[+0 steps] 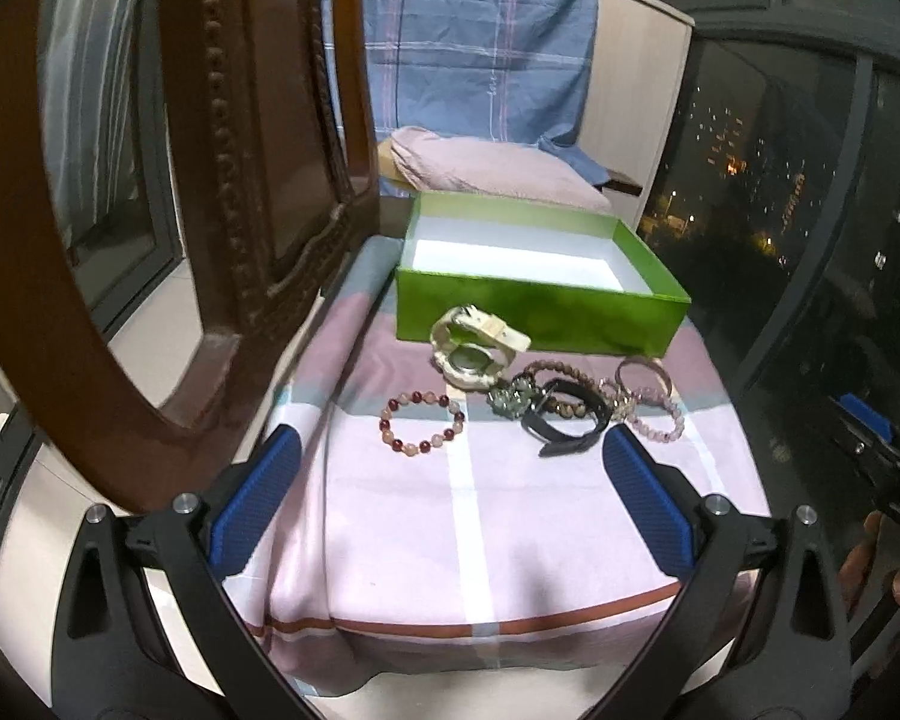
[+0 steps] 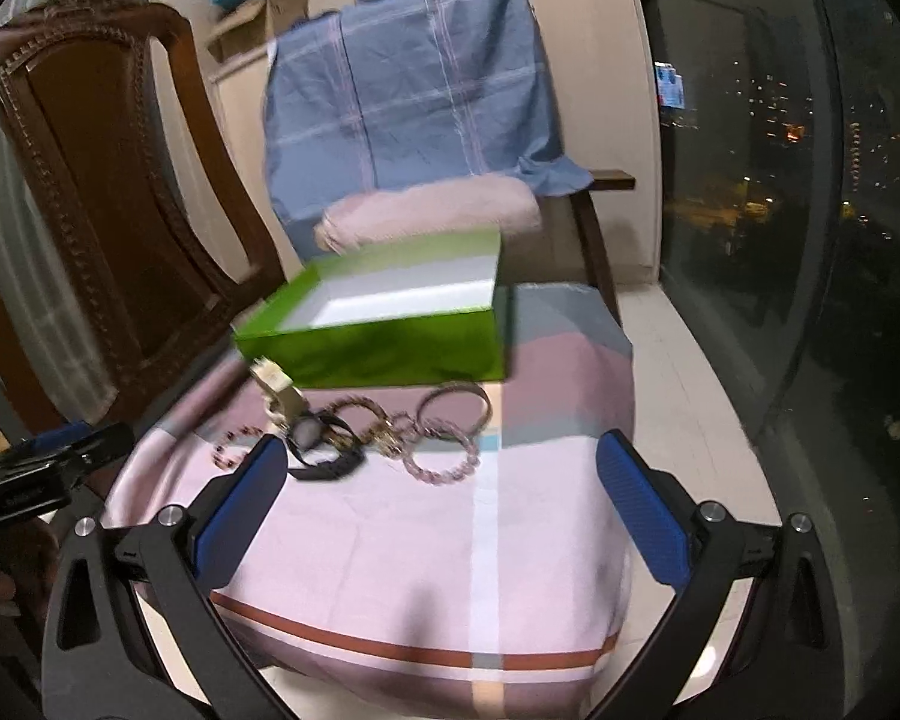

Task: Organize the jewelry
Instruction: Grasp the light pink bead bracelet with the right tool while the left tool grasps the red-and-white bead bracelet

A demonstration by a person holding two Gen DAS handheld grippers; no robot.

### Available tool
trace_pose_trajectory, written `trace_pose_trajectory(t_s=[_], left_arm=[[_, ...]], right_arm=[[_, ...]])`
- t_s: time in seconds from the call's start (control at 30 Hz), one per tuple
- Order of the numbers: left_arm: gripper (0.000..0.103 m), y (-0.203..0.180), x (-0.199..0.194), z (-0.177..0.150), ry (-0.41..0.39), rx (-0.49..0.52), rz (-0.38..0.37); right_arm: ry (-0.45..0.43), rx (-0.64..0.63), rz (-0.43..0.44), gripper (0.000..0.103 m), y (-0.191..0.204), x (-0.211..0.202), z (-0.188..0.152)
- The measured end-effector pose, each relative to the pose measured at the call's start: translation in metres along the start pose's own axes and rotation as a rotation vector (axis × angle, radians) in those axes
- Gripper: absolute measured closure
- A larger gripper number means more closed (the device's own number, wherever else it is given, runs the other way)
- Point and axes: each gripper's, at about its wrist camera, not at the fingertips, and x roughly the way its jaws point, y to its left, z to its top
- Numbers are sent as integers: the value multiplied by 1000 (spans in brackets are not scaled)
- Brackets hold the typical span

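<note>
Dim indoor light, fisheye-warped edges, right view motion-blurred.

A home, likely a high-rise balcony room at night: a carved wooden chair [image 2: 90, 180], a blue plaid sheet [image 2: 408, 102] draped over another chair, a pink pillow [image 2: 432, 210], and windows [image 2: 750, 180] showing city lights.

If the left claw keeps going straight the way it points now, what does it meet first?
Probably the black watch strap and the green stone piece in the jewelry cluster, which lie ahead between the open fingers of the left claw. Depth is unclear; the green box sits behind them.
</note>
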Motion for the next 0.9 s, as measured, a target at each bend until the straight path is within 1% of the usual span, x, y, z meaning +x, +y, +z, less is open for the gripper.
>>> trace_pose_trajectory(t_s=[0.03,0.07,0.1,0.13,0.2,0.23,0.27,0.3,0.33,0.37,0.4,0.43,0.47,0.5,0.57,0.63,0.7,0.77,0.8,0.83,0.87,0.9], left_arm=[[4,0,-3,2,-15,7,18],[4,-1,-6,6,-34,29,44],[4,-3,-6,9,-31,49,48],[4,-5,-4,12,-18,60,41],[4,-10,4,22,18,83,5],[4,-13,8,27,14,94,7],[4,-16,13,33,4,109,28],[4,-16,18,36,5,122,35],[4,-17,25,38,8,132,45],[4,-16,33,39,15,133,52],[4,-15,43,38,36,129,46],[4,-13,52,36,60,127,35],[4,-13,65,32,97,133,34],[4,-13,71,28,103,142,47],[4,-17,82,22,106,174,59],[4,-21,91,18,110,204,60],[5,-25,98,15,113,223,92],[5,-29,107,10,143,250,108],[5,-31,109,8,150,258,109],[5,-32,110,7,155,262,103],[5,-33,112,6,161,264,88],[5,-34,113,6,165,267,82]], right_arm=[[24,-13,-16,3,0,1,2],[65,-13,0,3,0,5,5],[102,-15,14,3,1,10,9],[127,-28,5,3,2,14,15],[102,-68,-52,3,5,18,27],[77,-98,-77,3,8,19,33],[65,-143,-107,3,11,25,38],[68,-164,-125,3,11,32,39],[91,-176,-135,3,9,43,40],[123,-175,-125,4,6,56,37],[162,-170,-104,8,2,70,32],[180,-168,-98,18,-1,79,25],[194,-165,-114,23,-4,88,17],[212,-153,-116,24,-7,93,12],[244,-119,-83,29,-9,102,9],[261,-126,-86,29,-7,112,8],[279,-143,-89,34,-6,121,6],[326,-168,-83,47,-4,137,0],[345,-172,-79,50,-3,143,-1],[364,-176,-74,58,-3,149,-4],[380,-181,-73,62,-3,155,-7],[381,-182,-72,62,-3,156,-8]])
